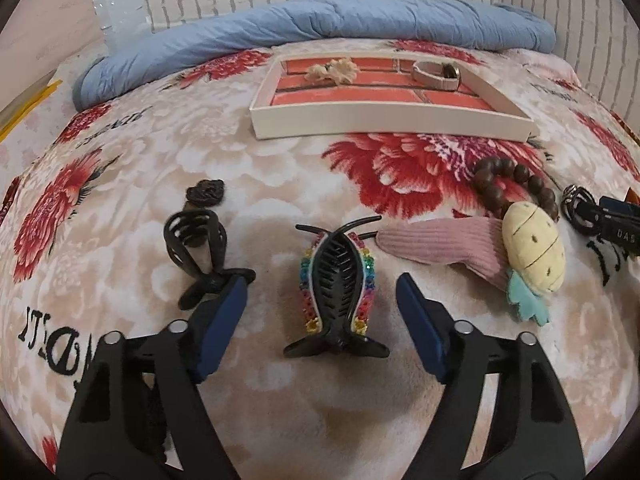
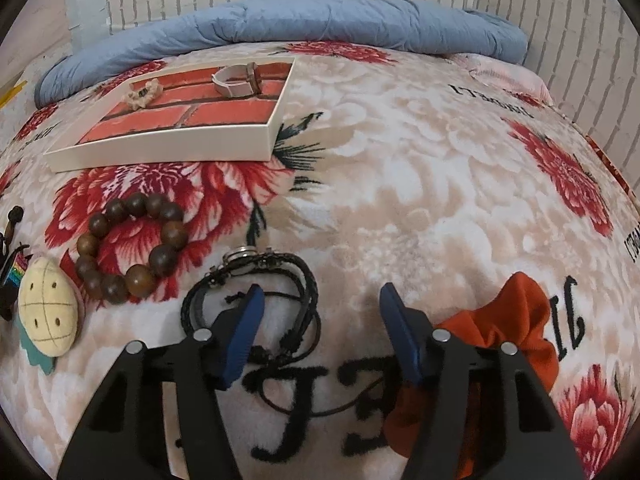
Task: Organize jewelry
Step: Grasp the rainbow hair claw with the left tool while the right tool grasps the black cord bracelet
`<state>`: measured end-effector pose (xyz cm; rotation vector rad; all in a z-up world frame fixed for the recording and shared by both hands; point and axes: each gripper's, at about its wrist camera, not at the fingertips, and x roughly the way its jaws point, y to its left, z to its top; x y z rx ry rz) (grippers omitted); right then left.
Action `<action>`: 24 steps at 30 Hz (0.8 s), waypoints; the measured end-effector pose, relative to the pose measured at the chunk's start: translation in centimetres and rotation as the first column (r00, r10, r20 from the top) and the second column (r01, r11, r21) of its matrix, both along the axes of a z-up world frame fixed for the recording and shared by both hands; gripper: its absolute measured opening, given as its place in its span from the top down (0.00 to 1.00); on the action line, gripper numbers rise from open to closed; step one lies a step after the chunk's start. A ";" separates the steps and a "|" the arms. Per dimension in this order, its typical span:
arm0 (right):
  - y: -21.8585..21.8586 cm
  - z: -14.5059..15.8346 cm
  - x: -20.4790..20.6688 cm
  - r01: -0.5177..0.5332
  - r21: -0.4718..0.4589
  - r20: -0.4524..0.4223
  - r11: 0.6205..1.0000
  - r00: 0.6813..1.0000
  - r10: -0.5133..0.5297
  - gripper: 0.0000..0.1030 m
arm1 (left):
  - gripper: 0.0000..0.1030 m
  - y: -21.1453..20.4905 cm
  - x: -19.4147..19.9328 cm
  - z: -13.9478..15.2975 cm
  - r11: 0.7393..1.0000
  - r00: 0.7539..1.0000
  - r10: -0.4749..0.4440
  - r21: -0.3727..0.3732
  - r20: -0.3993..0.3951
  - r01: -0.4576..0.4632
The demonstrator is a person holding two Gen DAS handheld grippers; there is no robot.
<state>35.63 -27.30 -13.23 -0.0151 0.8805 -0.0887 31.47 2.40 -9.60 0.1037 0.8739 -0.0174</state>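
Nearest the left wrist camera, the left gripper (image 1: 322,300) has its jaws spread, and a rainbow-studded black hair claw (image 1: 337,280) lies on the blanket between the blue pads (image 1: 224,320) without either one touching it. Just to the left sits a plain black claw clip (image 1: 200,252), with a small dark flower-shaped piece (image 1: 206,194) beyond it. To the right lie a pink knitted piece (image 1: 444,242), a yellow plush pineapple (image 1: 534,250) and a wooden bead bracelet (image 1: 516,188). Farther back stands a white tray (image 1: 384,124) with a brick-patterned base, holding a cream scrunchie (image 1: 332,70) and a pale strap bracelet (image 1: 436,74). A blue quilt (image 1: 320,20) is rolled along the brick wall.

Close to the right wrist camera, the right gripper (image 2: 322,304) also has its jaws apart. A black braided cord bracelet (image 2: 280,280) lies under and around the left pad; whether the pad touches it I cannot tell. An orange scrunchie (image 2: 512,320) lies against the right finger. The bead bracelet (image 2: 132,248) and the pineapple (image 2: 48,320) lie to the left, and the tray (image 2: 160,152) is well beyond them.
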 end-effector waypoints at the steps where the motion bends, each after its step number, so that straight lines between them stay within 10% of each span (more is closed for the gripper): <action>1: 0.0 -0.1 0.1 0.000 -0.001 -0.002 1.000 1.000 0.000 0.45 | 0.35 0.1 0.3 -0.2 1.000 1.000 0.002 -0.005 -0.013 -0.002; 11: 0.8 -0.2 0.3 -0.036 -0.009 -0.005 0.999 0.999 0.036 0.65 | 0.63 0.4 0.8 -0.7 0.999 1.000 -0.003 -0.047 -0.031 0.002; 18: 0.8 0.2 0.0 -0.046 0.019 0.008 0.999 0.999 0.046 0.91 | 0.65 0.3 0.6 -0.4 0.999 1.000 -0.007 -0.044 -0.023 0.006; 24: -0.4 1.0 -0.3 -0.039 0.079 0.026 0.996 0.999 0.037 0.92 | 0.65 0.1 0.0 0.5 0.999 1.000 -0.014 -0.033 0.007 0.014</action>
